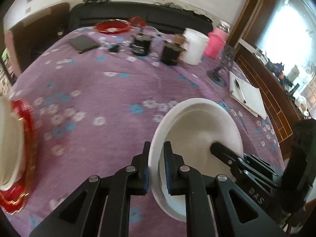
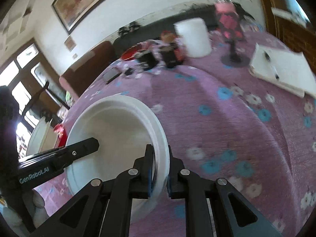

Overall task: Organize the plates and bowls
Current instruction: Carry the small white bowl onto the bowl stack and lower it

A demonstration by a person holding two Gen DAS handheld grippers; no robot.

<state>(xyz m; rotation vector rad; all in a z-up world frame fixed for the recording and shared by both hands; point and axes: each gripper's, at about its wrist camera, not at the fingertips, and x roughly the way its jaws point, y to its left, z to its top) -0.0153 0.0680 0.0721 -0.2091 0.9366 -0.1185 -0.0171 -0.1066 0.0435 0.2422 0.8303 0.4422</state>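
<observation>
While both claws pinch opposite rims of the white bowl (image 1: 199, 126), purple tablecloth (image 1: 110, 102) lies open ahead.

Both your grippers clamped on one rim, opposite sides.

Your black two-finger left gripper (image 1: 157, 165) points steeply down, blue-padded fingers (image 1: 167, 165) pinched onto the near-left rim of the white round plastic bowl (image 1: 197, 122). Your black two-finger right gripper (image 2: 160, 168) grips the bowl's right rim likewise, tilted less steeply. Each gripper's inner finger reaches into the other's view.
</observation>
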